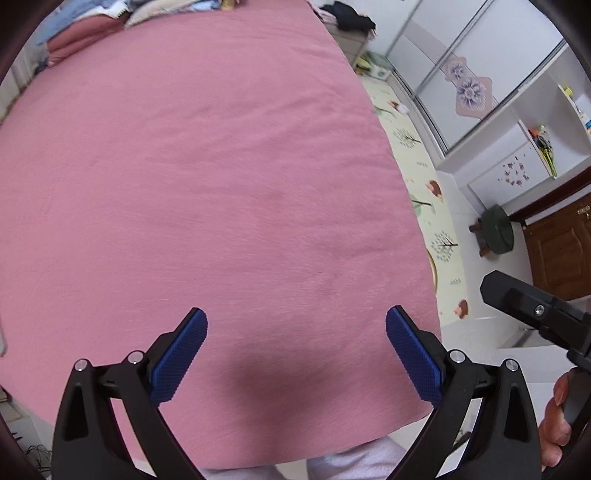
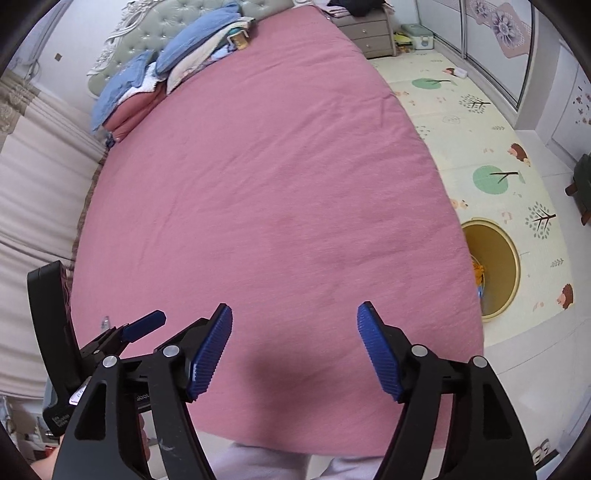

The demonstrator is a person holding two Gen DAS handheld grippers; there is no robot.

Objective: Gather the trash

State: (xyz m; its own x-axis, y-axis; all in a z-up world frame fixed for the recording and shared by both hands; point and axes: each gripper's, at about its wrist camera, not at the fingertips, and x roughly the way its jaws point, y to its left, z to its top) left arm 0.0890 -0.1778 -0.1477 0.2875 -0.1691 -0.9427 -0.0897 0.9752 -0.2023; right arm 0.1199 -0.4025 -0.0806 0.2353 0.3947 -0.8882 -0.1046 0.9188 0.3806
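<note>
My left gripper (image 1: 296, 321) is open and empty, held over the near end of a bed with a pink cover (image 1: 207, 177). My right gripper (image 2: 294, 317) is also open and empty over the same pink cover (image 2: 266, 177). A yellow bin (image 2: 511, 258) stands on the floor by the bed's right side, with orange scraps (image 2: 477, 271) inside. A small clear scrap (image 2: 105, 322) lies on the cover near the left gripper's blue pad (image 2: 146, 325). The right gripper's black body (image 1: 532, 310) shows at the right of the left wrist view.
Folded blue and pink bedding (image 2: 177, 70) is piled at the headboard. A patterned play mat (image 2: 480, 129) covers the floor to the right. A green stool (image 1: 496, 229), a nightstand (image 2: 369, 31) and wardrobe doors (image 1: 469, 66) stand along the right. Curtains (image 2: 33, 206) hang on the left.
</note>
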